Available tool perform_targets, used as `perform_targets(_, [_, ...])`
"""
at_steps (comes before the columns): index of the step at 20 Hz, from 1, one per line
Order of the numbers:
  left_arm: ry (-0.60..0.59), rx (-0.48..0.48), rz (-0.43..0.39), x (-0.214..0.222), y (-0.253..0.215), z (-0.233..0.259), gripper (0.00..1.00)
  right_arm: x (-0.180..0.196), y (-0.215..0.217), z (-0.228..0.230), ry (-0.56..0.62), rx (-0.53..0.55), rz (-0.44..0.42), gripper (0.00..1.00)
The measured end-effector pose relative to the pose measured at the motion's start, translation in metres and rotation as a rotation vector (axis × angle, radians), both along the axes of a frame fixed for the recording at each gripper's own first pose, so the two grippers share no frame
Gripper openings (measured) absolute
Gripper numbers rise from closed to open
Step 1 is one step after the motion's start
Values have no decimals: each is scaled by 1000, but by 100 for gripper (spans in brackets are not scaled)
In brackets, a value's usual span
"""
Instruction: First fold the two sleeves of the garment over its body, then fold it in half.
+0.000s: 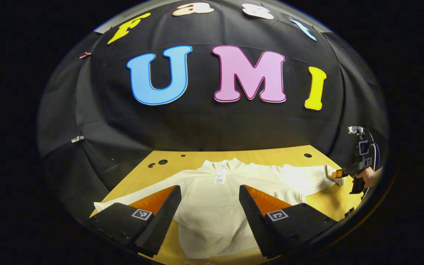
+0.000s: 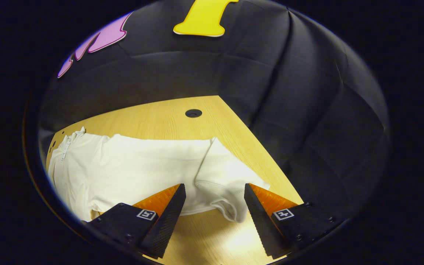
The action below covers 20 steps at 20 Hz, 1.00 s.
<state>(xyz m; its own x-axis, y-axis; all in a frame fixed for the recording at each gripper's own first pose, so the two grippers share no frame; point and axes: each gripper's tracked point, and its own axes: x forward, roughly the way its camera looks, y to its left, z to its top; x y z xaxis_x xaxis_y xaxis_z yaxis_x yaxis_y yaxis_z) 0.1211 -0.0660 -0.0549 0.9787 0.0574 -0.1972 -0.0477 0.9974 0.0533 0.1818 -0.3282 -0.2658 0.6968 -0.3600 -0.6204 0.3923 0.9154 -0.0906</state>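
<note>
The cream-white long-sleeved knit garment (image 1: 212, 206) lies flat and face up on the pale wooden tabletop (image 1: 182, 158), collar toward the booth's wall, a paper tag at the neck. By my reading the folding has barely begun — one sleeve (image 1: 123, 202) stretches straight out, while the other sleeve (image 2: 223, 184) is bent near its cuff but not yet laid over the body; the halving is all still to do. The left gripper (image 1: 210, 208) hovers above the chest, jaws spread. The right gripper (image 2: 215, 208) brackets the bent cuff — jaws spread, nothing pinched.
</note>
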Motion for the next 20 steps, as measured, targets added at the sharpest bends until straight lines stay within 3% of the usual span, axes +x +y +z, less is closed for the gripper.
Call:
perform_targets(4, [-11, -39, -51, 6, -26, 19, 97, -4, -9, -21, 24, 6, -11, 98])
perform_targets(10, [-25, -18, -81, 2, -44, 32, 97, 0, -7, -30, 5, 49, 19, 96])
perform_targets(12, [-22, -17, -78, -4, -46, 29, 97, 2, -4, -32, 6, 66, 19, 70])
perform_targets(13, [-19, -13, -78, -5, -46, 28, 97, 4, -3, -31, 3, 77, 16, 70])
perform_targets(14, [-16, -8, -78, -7, -46, 27, 97, 5, 0, -31, 1, 88, 13, 46])
perform_targets(15, [-16, -3, -78, -9, -44, 26, 97, 8, 4, -31, -8, 107, 20, 43])
perform_targets(16, [-18, 0, -77, -10, -43, 27, 97, 6, 6, -31, -5, 110, 19, 26])
perform_targets(17, [-16, 1, -75, -12, -41, 25, 97, 7, 7, -30, -3, 108, 22, 19])
perform_targets(18, [-12, -2, -72, -13, -39, 24, 97, 8, 8, -30, -1, 112, 21, 7])
perform_targets(20, [-5, -12, -69, -15, -35, 22, 97, 7, 17, -24, -7, 164, 29, 7])
